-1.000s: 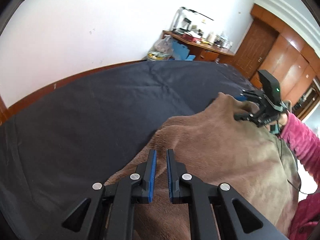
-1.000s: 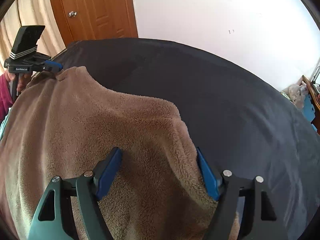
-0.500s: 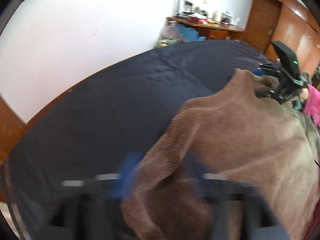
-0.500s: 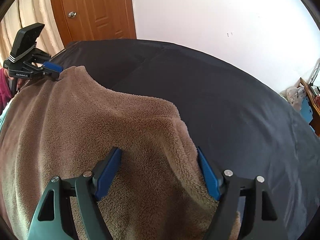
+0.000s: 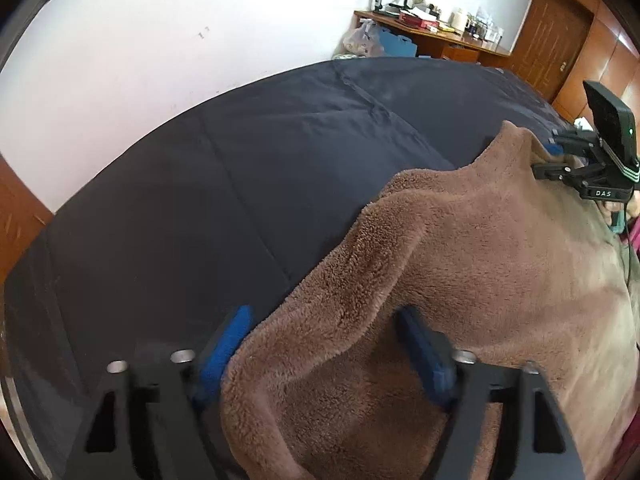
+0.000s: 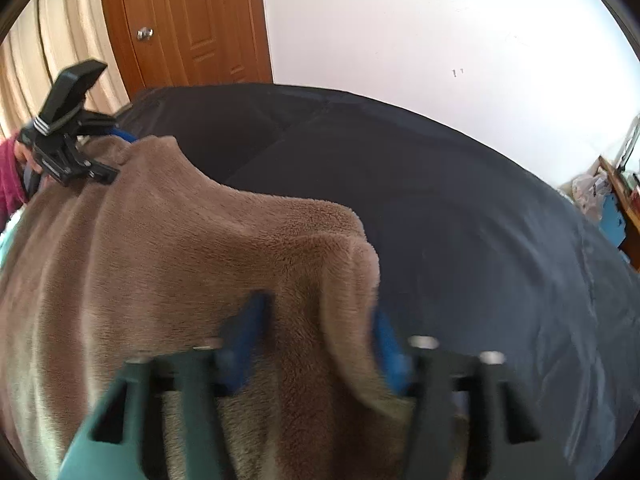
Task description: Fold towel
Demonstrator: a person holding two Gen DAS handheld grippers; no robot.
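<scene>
Change: since a second ago the left gripper has spread from a narrow gap to a wide one, with a fold of towel now lying between its fingers; the right gripper has narrowed somewhat around its own fold and shows motion blur.
Left fingers: blue pads stand wide apart, a ridge of the brown towel running up between them; the left pad seems to touch the fold's edge, the right pad sits just beside it, so there is no pinch.
Right fingers: blurred blue pads flank a hanging fold of towel; I cannot tell whether they press it.
Towel: brown and fluffy, raised at two corners, one by each gripper, sagging in a curve between them above the bed.
Surface: dark navy quilted bedspread, smooth, with stitched seams, filling most of both views.
Room: white wall behind the bed; wooden door and beige curtain in the right wrist view; cluttered wooden desk and brown wardrobe in the left wrist view.
Person: a magenta sleeve behind the left gripper.
</scene>
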